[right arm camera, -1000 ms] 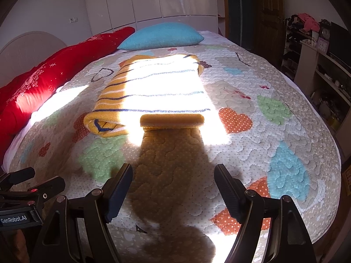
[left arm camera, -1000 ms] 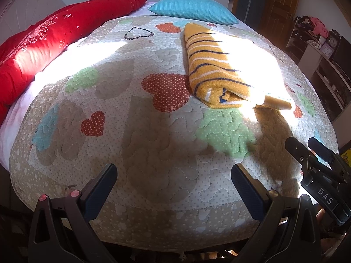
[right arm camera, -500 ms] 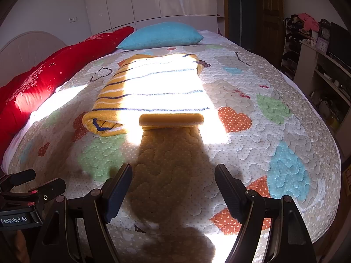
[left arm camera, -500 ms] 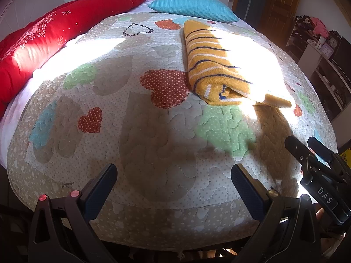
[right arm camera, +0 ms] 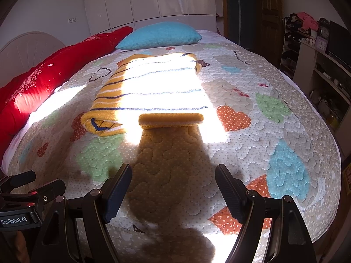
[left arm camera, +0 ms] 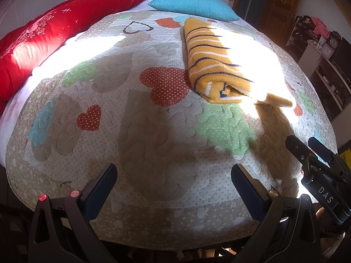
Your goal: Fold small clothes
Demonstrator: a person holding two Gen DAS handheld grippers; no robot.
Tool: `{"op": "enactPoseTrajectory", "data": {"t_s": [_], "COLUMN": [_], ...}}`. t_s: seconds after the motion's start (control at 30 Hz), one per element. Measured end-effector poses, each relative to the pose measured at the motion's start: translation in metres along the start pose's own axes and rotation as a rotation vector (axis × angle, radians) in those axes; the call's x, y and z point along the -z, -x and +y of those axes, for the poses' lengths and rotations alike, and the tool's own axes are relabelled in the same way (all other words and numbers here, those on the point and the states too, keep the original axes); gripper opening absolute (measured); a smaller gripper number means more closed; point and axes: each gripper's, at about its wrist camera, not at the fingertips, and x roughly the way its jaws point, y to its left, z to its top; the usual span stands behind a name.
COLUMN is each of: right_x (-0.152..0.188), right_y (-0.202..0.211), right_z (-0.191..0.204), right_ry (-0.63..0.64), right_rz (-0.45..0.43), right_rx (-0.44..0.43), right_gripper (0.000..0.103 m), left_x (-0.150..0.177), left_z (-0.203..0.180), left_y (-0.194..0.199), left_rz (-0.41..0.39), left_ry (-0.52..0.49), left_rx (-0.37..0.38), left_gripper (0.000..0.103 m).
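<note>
Right wrist glare whitens the folded sweater [right arm camera: 153, 92] top.

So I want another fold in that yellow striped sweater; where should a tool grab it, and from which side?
Probably the plain yellow band sticking out at the near edge of the striped sweater. It lies flat facing the open right tool, so come straight in from the near side, low along the quilt.

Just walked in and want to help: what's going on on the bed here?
A person is folding small clothes with a hand-held gripper in each hand. A yellow striped garment lies folded on the heart-patterned quilt, in front of the blue pillow. The left hand-held gripper and the right hand-held gripper are both open, empty, near the bed's edge, touching nothing.
</note>
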Motion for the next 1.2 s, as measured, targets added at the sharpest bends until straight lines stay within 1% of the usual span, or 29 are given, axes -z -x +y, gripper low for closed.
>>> {"op": "enactPoseTrajectory", "data": {"t_s": [0.17, 0.43, 0.63, 0.8, 1.0, 1.2], "right_x": [0.001, -0.003, -0.008, -0.016, -0.023, -0.029], "right_y": [-0.002, -0.005, -0.009, -0.011, -0.018, -0.021], "right_z": [-0.002, -0.016, -0.019, -0.015, -0.01, -0.015], "right_ry": [-0.006, -0.031, -0.024, 0.002, 0.038, 0.032], "right_rz": [0.002, -0.003, -0.009, -0.033, -0.041, -0.049], "right_rx": [0.003, 0.019, 0.017, 0.026, 0.026, 0.033], "right_gripper": [0.083, 0.083, 0.083, 0.085, 0.085, 0.086], "left_x": [0.0, -0.008, -0.01, -0.014, -0.02, -0.024], "left_z": [0.003, 0.008, -0.001, -0.009, -0.01, -0.012], "left_y": [-0.003, 0.001, -0.01, -0.017, -0.028, -0.031], "left_rz": [0.009, -0.031, 0.004, 0.023, 0.053, 0.052], "left_ry": [0.002, 0.017, -0.005, -0.029, -0.026, -0.039], "left_rx": [0.002, -0.008, -0.002, 0.0, 0.009, 0.005], "left_gripper": [0.103, 0.103, 0.103, 0.103, 0.103, 0.103]}}
